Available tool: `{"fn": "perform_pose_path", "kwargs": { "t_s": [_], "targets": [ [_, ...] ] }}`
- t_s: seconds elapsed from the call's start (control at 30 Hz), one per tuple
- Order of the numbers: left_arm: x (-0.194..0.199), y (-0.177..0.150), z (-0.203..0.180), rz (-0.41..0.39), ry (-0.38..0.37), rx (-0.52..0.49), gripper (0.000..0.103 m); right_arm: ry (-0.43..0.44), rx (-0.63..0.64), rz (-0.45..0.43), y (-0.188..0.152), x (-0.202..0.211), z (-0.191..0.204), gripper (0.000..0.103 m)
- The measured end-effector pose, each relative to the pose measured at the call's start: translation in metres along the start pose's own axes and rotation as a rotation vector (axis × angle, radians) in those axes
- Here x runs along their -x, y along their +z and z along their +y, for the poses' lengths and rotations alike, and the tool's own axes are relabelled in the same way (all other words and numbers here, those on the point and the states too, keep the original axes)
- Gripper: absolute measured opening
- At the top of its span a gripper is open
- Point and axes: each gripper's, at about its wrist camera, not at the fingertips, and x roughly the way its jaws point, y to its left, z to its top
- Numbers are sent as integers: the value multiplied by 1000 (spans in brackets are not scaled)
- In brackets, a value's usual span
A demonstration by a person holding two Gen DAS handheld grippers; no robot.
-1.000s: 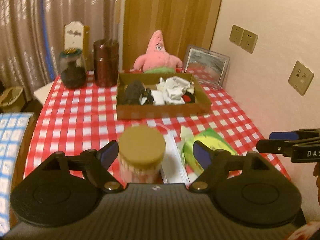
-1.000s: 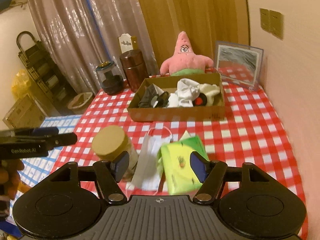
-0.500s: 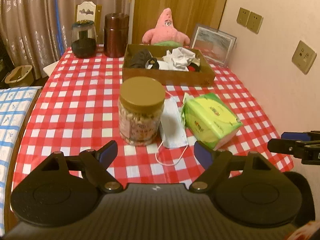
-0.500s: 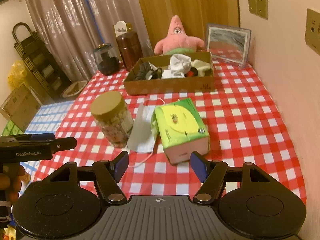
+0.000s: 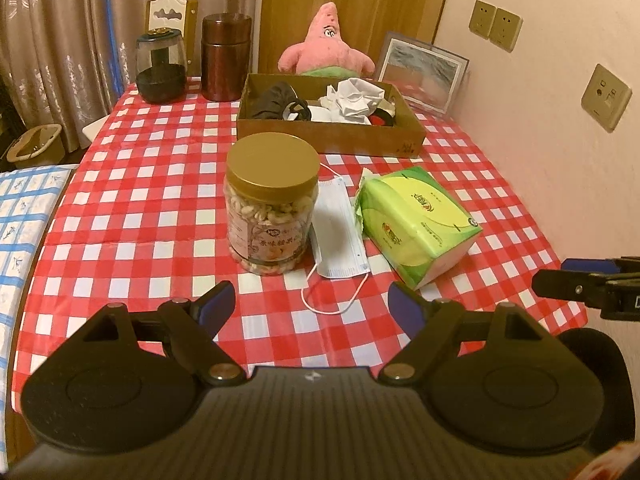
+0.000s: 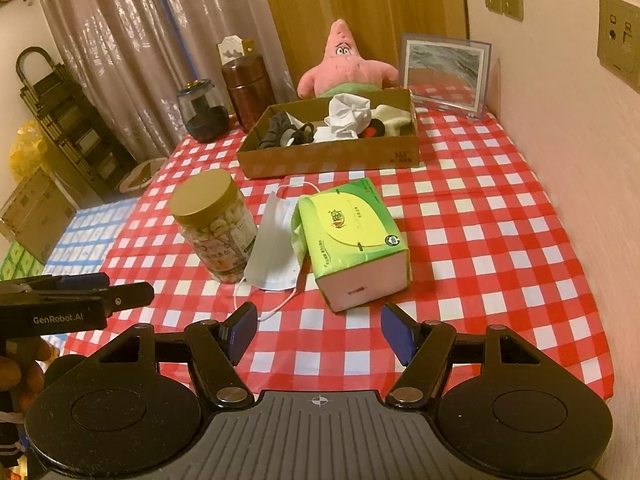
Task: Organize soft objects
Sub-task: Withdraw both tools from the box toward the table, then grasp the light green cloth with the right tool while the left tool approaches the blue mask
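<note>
The left gripper (image 5: 311, 303) is seen with its jaws spread wide; nothing is held between the blue pads (image 5: 218, 300), and nothing is touched by them. The right gripper (image 6: 319, 330) is likewise parted, somewhat less widely, with only bare tablecloth (image 6: 500, 240) seen in the gap.

From the left gripper, the nut jar (image 5: 269, 204) is placed at about 11 o'clock, the face mask (image 5: 340, 232) at 12 o'clock, touching the jar's base, and the green tissue pack (image 5: 416, 228) at 1 o'clock, resting against the mask's edge. The cardboard box (image 5: 328, 136), filled with crumpled white cloth (image 5: 354, 100) and a dark item, is set farther off at 12 o'clock, and the pink plush star (image 5: 326, 48) is propped just behind it.

In the left view alone, the right gripper's fingers are shown at the 3 o'clock edge, and the mask's ear loop (image 5: 332, 300) is seen curling toward the camera. In the right view alone, a hand (image 6: 18, 364) around the left gripper's handle is shown at 9 o'clock, together with a dark rack (image 6: 68, 120) and cartons on the floor beyond the table; the tissue pack's pale end face is also presented there.
</note>
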Motion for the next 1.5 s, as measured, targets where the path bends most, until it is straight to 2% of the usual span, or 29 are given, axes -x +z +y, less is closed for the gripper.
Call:
{"fn": "perform_pose_path", "kwargs": {
  "t_s": [0.37, 0.63, 0.83, 0.93, 1.1, 1.3, 1.5],
  "targets": [
    [-17, 3, 1, 12, -6, -5, 82, -5, -1, 11, 4, -11, -7, 68],
    [-35, 22, 0, 31, -60, -49, 81, 0, 40, 25, 31, -30, -25, 68],
    [-39, 66, 5, 29, -129, -142, 80, 51, 111, 37, 74, -47, -41, 68],
    [-45, 98, 10, 25, -141, -205, 80, 80, 148, 45, 101, -59, -47, 68],
    [-72, 154, 26, 53, -169, -252, 80, 119, 155, 100, 148, -92, -56, 68],
    [-122, 203, 36, 136, -207, -314, 75, 136, 159, 181, 192, -146, -59, 68],
    [-187, 224, 40, 254, -241, -371, 72, 143, 129, 341, 208, -216, -62, 68]
  ]
}}
